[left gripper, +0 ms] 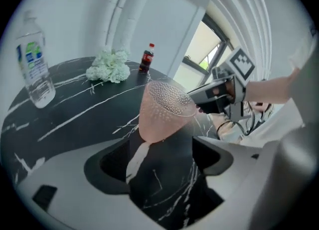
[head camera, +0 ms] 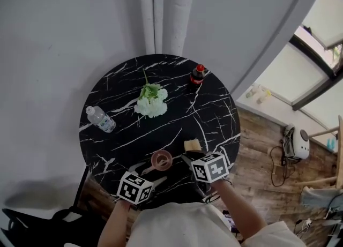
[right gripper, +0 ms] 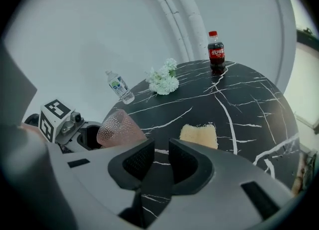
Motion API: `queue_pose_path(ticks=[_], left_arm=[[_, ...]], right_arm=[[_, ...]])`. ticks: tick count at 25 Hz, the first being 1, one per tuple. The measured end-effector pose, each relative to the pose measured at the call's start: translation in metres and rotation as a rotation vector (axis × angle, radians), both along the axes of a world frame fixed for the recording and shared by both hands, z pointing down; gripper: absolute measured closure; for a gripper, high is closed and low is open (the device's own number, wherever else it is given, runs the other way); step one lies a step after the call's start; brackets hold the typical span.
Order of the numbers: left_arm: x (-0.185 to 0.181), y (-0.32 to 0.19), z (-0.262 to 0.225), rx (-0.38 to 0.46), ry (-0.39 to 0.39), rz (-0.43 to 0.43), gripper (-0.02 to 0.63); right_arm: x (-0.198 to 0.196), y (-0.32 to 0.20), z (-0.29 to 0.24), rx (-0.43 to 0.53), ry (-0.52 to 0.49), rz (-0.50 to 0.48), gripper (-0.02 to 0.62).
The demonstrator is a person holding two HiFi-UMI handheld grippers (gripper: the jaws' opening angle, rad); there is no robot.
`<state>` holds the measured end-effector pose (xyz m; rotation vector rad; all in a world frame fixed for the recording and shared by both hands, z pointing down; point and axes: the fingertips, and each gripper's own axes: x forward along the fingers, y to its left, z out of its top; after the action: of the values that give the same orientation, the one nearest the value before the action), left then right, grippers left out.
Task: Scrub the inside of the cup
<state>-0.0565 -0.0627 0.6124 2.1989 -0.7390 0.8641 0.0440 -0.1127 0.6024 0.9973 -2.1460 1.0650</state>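
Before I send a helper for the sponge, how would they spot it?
Find the round black table with white veins. Near its edge closest to the person, just right of the pink cup, lies the sponge. It is the only flat, pale yellow square there.

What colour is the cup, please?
Pale pink cup, dotted texture; clearest in the left gripper view.

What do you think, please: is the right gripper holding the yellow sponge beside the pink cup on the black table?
No: the right gripper holds nothing; the yellow sponge lies on the black table ahead of it, beside the pink cup, as the right gripper view shows.
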Motion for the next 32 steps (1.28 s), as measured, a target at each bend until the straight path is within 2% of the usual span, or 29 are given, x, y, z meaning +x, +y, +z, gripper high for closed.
queue_pose_path(ticks=[3,6,10,14,16,17,20,24,32], left_arm=[[-0.009,0.018,-0.004,-0.051,0.062,-0.060,0.225],[-0.015,0.027,-0.012,-0.070,0.111,-0.111,0.227],[-0.023,0.021,-0.029,-0.043,0.199,-0.222,0.227],[-0.033,0.012,-0.043,0.013,0.227,-0.286,0.247],[-0.040,0.007,-0.049,0.045,0.221,-0.317,0.390],[-0.041,0.004,-0.053,0.059,0.225,-0.330,0.436],[-0.039,0.001,-0.061,0.080,0.244,-0.336,0.445],[-0.036,0.002,-0.067,0.107,0.244,-0.342,0.552],[-0.030,0.005,-0.063,0.119,0.241,-0.366,0.581]], right_arm=[[0.002,0.007,-0.001,-0.071,-0.052,-0.051,0.512],[-0.004,0.014,-0.008,-0.125,-0.082,-0.141,0.512],[-0.002,0.020,-0.018,-0.117,-0.072,-0.206,0.512],[-0.002,0.018,-0.033,-0.112,-0.138,-0.178,0.514],[-0.002,0.017,-0.037,-0.110,-0.166,-0.158,0.518],[0.000,0.016,-0.039,-0.105,-0.173,-0.146,0.526],[0.004,0.013,-0.043,-0.085,-0.169,-0.128,0.535],[0.011,0.010,-0.048,-0.035,-0.157,-0.077,0.551],[0.018,0.014,-0.035,-0.019,-0.115,0.028,0.557]])
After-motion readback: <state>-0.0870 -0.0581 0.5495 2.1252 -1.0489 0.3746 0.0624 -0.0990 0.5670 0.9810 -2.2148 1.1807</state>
